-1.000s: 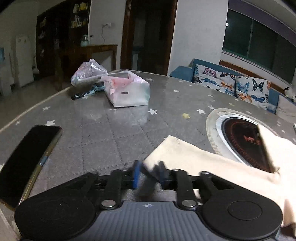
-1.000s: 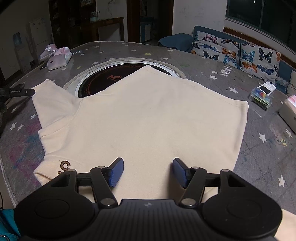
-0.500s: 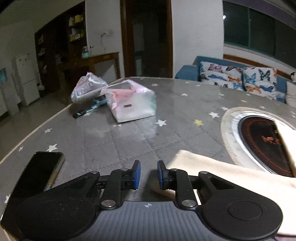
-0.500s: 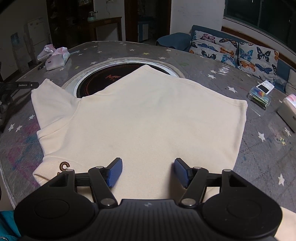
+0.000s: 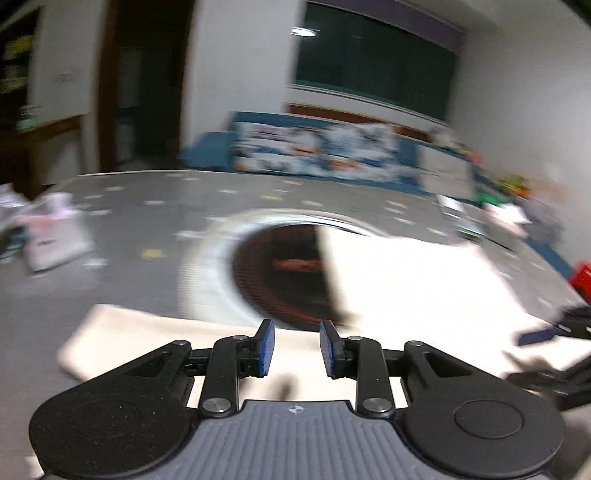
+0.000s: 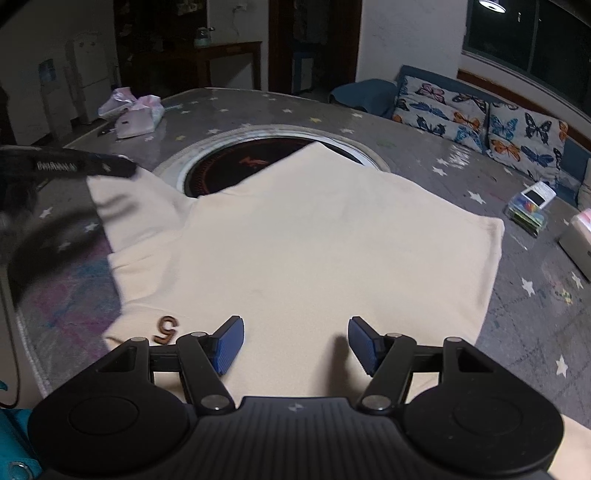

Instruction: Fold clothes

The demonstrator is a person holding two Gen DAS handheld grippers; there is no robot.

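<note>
Dim indoor light, a ceiling lamp (image 6: 490, 4) glaring top right; left wrist view motion-blurred, fisheye edges bent and dark.

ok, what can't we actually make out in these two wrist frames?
- Left wrist view: motion blur smears the sofa cushions and the bag; no print readable.
- Right wrist view: the right gripper body covers the cream garment near edge; brown lettering partly cut off.
- Right wrist view: left gripper blurred; jaws unreadable there, open in its own view.
</note>
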